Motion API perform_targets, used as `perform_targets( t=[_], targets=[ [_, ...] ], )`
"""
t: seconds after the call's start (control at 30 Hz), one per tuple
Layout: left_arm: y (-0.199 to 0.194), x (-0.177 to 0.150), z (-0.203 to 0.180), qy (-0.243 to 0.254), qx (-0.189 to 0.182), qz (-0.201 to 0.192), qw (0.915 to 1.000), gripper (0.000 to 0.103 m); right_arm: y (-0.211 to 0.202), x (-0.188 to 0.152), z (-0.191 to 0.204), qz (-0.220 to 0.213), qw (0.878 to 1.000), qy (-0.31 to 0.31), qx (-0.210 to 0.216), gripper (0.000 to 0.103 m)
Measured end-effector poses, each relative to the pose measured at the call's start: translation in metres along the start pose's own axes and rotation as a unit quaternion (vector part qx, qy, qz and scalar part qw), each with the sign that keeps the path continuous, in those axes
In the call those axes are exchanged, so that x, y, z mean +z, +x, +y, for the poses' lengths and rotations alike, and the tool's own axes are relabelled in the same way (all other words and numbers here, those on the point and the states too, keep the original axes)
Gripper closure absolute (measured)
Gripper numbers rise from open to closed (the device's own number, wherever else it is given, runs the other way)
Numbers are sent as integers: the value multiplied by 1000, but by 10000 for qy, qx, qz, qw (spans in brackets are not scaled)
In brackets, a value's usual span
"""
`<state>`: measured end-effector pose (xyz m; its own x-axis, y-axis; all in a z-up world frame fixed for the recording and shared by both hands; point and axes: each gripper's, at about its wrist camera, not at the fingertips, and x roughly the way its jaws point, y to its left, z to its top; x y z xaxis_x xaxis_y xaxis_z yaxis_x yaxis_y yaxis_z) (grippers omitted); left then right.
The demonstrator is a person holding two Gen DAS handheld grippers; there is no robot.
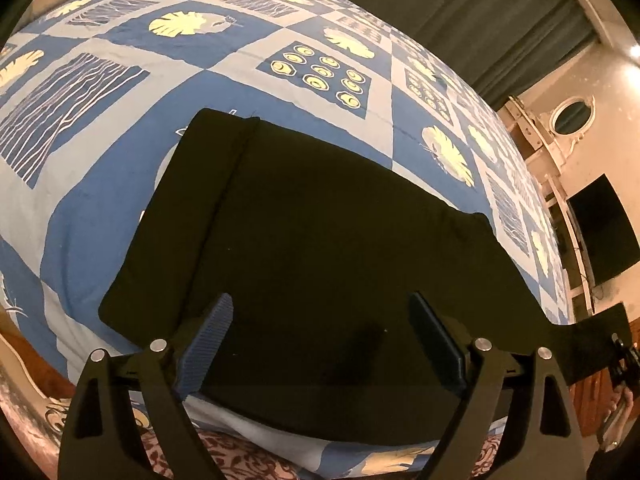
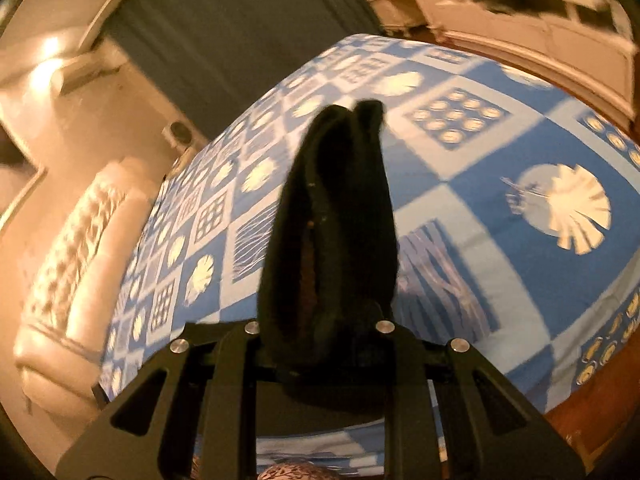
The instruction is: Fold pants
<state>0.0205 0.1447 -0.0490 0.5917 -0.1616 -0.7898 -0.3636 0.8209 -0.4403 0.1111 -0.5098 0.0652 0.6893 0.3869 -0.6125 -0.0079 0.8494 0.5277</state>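
Note:
The black pants (image 1: 320, 232) lie folded on the blue patterned bedspread (image 1: 100, 200). My left gripper (image 1: 320, 320) is open just above their near part, its blue-padded fingers (image 1: 208, 344) spread wide and holding nothing. At the right edge of the left wrist view a strip of the pants runs off to the other gripper (image 1: 620, 354). In the right wrist view my right gripper (image 2: 320, 332) is shut on a bunched end of the black pants (image 2: 332, 232), which stands up between its fingers above the bed (image 2: 520, 280); the fingertips are hidden by the cloth.
The bed's near edge shows a floral sheet (image 1: 240, 460) below. A dark curtain (image 1: 460, 12) and a wall with a black screen (image 1: 604, 228) stand to the right. A tufted headboard (image 2: 72, 248) borders the bed's left side in the right wrist view.

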Motion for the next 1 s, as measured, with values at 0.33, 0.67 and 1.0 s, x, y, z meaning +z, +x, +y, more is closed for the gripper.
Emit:
perform_targets(
  t=[0.33, 0.67, 1.0],
  targets=[
    [0, 1, 2, -88, -28, 22, 10000, 14, 69, -57, 102, 648, 9911, -1148, -189, 84],
    [-1, 0, 2, -115, -34, 24, 9999, 14, 141, -127, 145, 1227, 9676, -2108, -645, 83],
    [0, 0, 2, -61, 3, 26, 10000, 14, 169, -169, 159, 1424, 9369, -2987, -1129, 79]
  ],
)
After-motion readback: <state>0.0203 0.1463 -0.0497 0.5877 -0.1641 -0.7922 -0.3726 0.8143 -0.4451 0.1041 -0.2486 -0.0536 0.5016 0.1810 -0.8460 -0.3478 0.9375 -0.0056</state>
